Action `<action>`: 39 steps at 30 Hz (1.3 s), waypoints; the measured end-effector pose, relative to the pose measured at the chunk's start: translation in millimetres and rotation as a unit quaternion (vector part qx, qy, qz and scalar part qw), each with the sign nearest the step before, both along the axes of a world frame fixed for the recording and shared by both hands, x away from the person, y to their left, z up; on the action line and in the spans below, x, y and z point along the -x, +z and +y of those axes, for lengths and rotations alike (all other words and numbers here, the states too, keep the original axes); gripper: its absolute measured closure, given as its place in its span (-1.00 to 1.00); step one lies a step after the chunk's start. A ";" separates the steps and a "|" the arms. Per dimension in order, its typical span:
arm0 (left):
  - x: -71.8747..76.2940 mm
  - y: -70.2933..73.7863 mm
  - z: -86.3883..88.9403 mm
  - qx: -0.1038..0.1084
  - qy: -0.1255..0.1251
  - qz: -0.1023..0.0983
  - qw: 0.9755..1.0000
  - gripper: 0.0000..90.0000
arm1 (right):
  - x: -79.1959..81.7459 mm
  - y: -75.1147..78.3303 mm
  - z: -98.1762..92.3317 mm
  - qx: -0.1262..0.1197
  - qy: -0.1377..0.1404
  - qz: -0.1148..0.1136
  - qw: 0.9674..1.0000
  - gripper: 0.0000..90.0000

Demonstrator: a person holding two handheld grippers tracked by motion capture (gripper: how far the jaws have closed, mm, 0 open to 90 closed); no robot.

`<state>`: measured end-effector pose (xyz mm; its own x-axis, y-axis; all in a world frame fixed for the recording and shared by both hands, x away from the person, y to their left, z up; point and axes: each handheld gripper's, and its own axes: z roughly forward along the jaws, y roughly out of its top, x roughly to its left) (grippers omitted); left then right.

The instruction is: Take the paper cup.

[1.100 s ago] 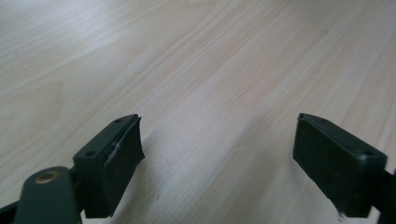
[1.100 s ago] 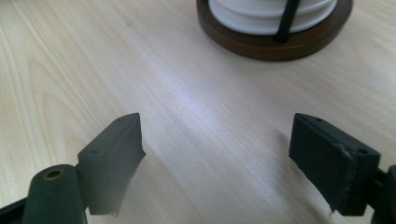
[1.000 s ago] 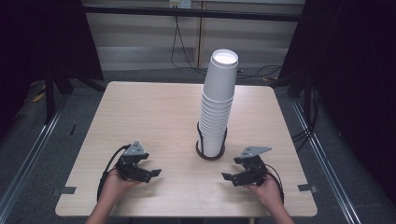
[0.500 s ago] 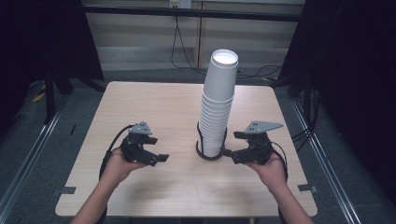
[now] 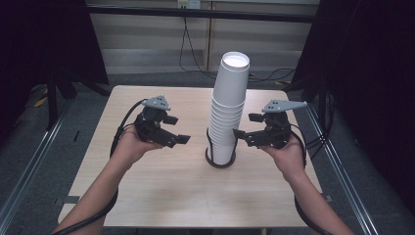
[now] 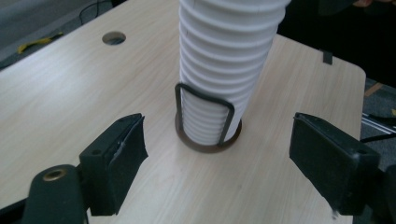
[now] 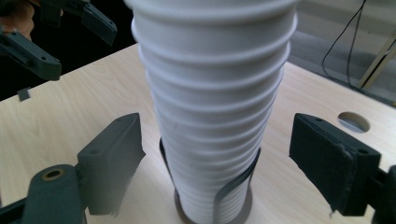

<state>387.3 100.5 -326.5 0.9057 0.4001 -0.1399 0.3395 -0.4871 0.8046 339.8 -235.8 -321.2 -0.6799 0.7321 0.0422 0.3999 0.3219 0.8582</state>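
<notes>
Held the left gripper [image 5: 177, 129] left of the cup stack [image 5: 227, 112], jaws wide apart, gripping nothing. Held the right gripper [image 5: 244, 126] just right of it, jaws apart, just opening, pressing nothing. Found the stack upright in a wire holder [image 5: 220, 160] mid-table [image 5: 147, 196].

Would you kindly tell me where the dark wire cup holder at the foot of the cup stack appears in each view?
High view: the wire holder sits just below centre, ringing the foot of the stack of white cups.
Left gripper view: centre, its upright loop facing the camera.
Right gripper view: bottom centre, cut off by the lower edge.
Shared landmark: the stack of white cups itself.
</notes>
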 end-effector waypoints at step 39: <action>-29.6 69.6 -80.1 0.061 -0.027 -0.049 0.997 -0.66 | -21.4 26.5 24.3 -0.036 -0.007 -0.022 0.999 -0.74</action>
